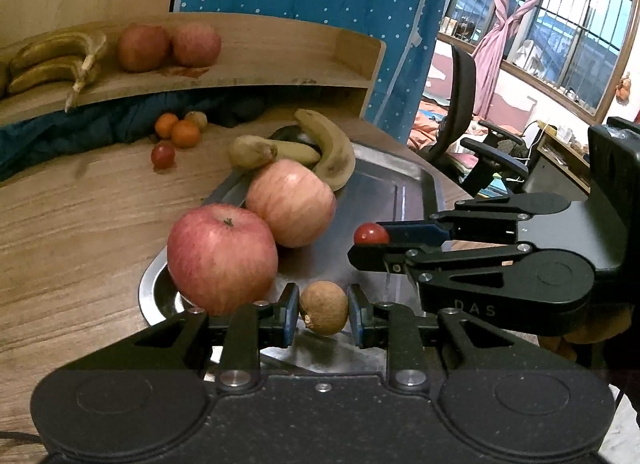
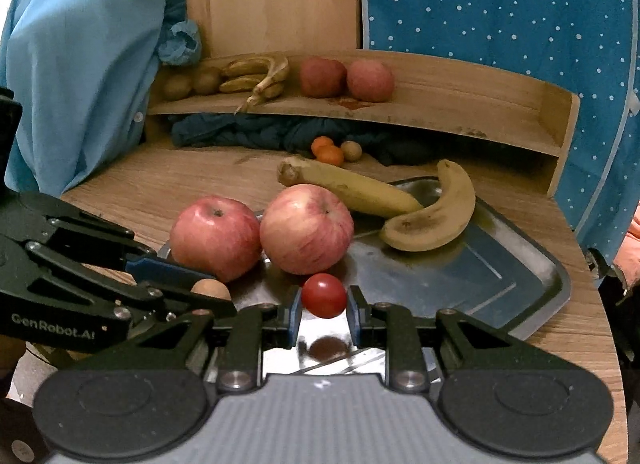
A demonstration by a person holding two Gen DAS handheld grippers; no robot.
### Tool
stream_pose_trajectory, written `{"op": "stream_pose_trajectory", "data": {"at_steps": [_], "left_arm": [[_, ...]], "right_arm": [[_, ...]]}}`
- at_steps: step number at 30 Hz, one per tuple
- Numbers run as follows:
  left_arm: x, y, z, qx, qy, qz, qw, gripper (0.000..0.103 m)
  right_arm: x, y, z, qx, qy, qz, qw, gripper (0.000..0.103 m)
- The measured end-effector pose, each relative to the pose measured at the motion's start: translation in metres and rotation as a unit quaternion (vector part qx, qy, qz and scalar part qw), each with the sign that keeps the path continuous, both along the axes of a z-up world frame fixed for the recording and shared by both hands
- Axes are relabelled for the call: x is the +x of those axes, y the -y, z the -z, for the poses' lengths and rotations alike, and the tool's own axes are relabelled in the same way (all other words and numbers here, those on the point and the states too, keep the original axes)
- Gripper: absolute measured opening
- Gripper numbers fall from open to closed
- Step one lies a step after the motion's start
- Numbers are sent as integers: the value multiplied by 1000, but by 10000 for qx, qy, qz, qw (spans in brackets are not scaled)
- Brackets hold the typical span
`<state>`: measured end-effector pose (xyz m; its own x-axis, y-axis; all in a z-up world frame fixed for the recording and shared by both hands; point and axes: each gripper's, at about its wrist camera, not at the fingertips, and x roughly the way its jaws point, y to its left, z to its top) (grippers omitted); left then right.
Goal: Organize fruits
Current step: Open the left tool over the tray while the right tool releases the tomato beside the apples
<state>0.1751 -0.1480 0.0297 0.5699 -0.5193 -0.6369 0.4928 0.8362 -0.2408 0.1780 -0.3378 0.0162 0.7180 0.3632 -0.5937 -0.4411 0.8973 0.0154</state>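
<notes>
Left wrist view: left gripper (image 1: 323,314) jaws pinch a longan (image 1: 323,307), right gripper (image 2: 323,306) jaws pinch a cherry tomato (image 2: 324,295) above the tray (image 2: 520,276); apples (image 2: 306,228) and bananas (image 2: 432,216) still lie on it, unsorted.

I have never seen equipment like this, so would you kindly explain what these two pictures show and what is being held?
A person holds two hand-held grippers, each with a fisheye camera looking along its fingers. One picture comes from the left hand-held gripper, which has a small brown fruit between its pads. The other comes from the right hand-held gripper, with a cherry tomato between its pads. Whether either squeezes yet is unclear. Below is a metal tray on a wooden table, carrying two apples and two bananas. A wooden shelf behind holds more fruit.
</notes>
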Motion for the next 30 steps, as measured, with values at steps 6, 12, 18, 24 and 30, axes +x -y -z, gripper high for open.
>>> {"op": "stream_pose_trajectory", "data": {"at_steps": [6,12,18,24,30], "left_arm": [[2,2,4,4,-63,-9,10000,28],[6,1,7,18,-111,-50,9999,28],[5,1,12,33,-152,-71,9999,28],[1,-1,12,3,-119,-98,9999,35],[-2,-4,10,-28,-58,-84,9999,48]], "right_arm": [[4,-2,2,-84,-53,-20,9999,27],[7,-4,3,-140,-78,6,9999,27],[9,-7,9,-173,-98,71,9998,29],[5,-6,10,-176,-48,155,9997,37],[3,-3,8,-155,-7,189,9997,50]]}}
